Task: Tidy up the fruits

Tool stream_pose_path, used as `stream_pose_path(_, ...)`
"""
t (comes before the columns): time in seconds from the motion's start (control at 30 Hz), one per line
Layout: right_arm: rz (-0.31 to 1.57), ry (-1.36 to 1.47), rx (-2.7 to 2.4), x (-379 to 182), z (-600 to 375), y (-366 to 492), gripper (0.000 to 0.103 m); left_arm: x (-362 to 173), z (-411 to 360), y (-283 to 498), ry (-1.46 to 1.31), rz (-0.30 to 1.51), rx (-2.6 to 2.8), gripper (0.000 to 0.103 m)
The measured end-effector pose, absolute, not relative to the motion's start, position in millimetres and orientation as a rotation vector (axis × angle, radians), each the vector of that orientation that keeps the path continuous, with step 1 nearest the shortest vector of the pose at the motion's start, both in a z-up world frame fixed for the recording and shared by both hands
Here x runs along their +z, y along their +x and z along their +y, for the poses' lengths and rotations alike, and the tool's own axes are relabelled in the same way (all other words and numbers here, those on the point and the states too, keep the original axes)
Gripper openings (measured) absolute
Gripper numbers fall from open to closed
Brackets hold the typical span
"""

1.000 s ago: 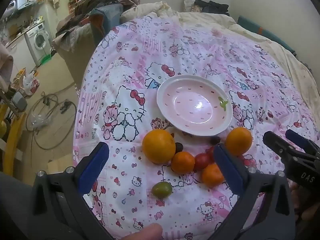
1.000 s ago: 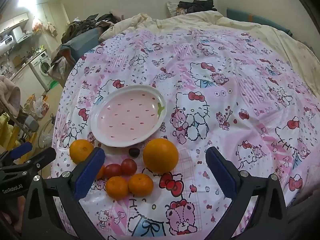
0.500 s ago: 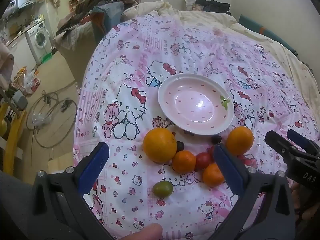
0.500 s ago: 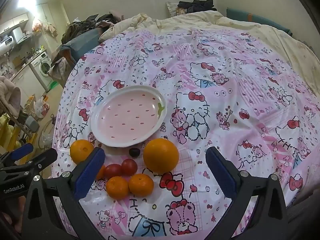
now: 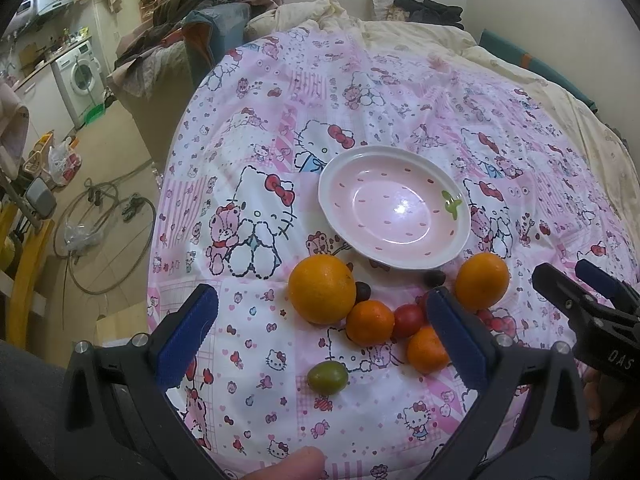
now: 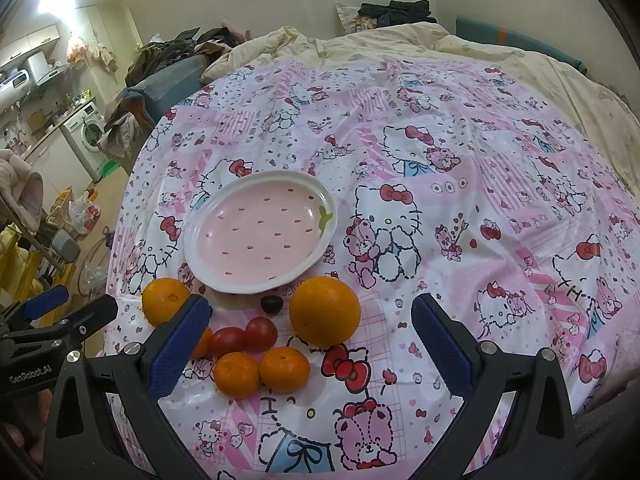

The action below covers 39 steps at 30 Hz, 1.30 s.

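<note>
Pink ceramic, glazed and shallow, the plate (image 5: 394, 216) sits bare on the printed cloth (image 5: 248, 152) with every fruit outside it, in a cluster just in front of its near rim; I judge the task not yet started. I hold the left gripper (image 5: 320, 332) and the right gripper (image 6: 310, 342) above the near edge of the cluster, jaws of both spread wide and gripping nothing. Hazards as I assess them: the large orange (image 5: 322, 289) is round and sits on soft bedding, so an off-centre closure could squirt it sideways toward the cloth's left edge, where the floor is close; it touches one mandarin (image 5: 369, 323), which touches the cherry tomatoes (image 5: 408, 320), so a finger lowered into this group may push neighbours apart or crush a tomato, these being soft. The dark plums (image 5: 362, 291) lie against the plate rim, one partly hidden under it in the right wrist view; reaching for them risks knocking the plate. The green fruit (image 5: 327, 376) lies alone and nearest me; it is small, and the wide jaws may pinch cloth with it. The second orange (image 5: 482, 280) sits between both grippers' reach; if I move both at once toward it they could collide. A second mandarin (image 5: 426, 350) is partly screened by my left finger pad, so its contact state I cannot tell.
</note>
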State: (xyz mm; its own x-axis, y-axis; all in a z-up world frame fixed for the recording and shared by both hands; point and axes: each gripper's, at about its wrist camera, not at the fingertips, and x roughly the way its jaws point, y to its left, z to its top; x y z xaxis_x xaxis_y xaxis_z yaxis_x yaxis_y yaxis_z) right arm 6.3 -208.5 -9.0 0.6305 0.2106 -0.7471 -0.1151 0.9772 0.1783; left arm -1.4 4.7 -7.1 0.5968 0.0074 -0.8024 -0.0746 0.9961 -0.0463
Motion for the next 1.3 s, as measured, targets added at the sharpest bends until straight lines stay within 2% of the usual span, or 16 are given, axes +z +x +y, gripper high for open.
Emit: stream_pose_path(1.3,0.871,0.118,0.184,-9.3,-206.9,6.4,0.103,-9.5,8.0,-2.8,-0.084,0.94,0.059,0.103)
